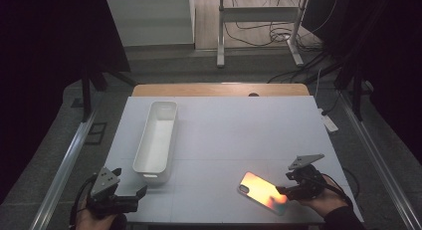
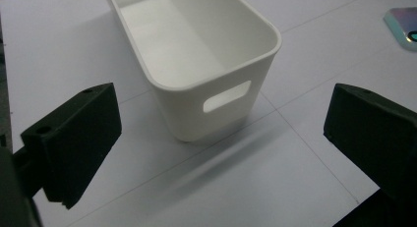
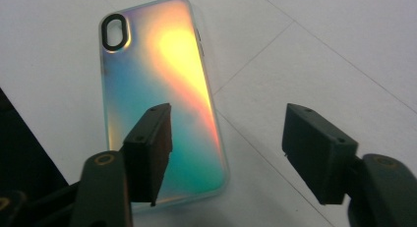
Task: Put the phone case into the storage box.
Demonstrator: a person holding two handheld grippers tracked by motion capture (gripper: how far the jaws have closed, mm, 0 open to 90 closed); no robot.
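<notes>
Phone case (image 3: 162, 89), iridescent orange-to-teal with a black camera cutout, lies flat on the table (image 1: 224, 135); right claw (image 3: 226, 158) and left claw (image 2: 221, 138) both gape empty.

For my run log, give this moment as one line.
left gripper open, near bin | right gripper open over phone case | bin empty
</notes>
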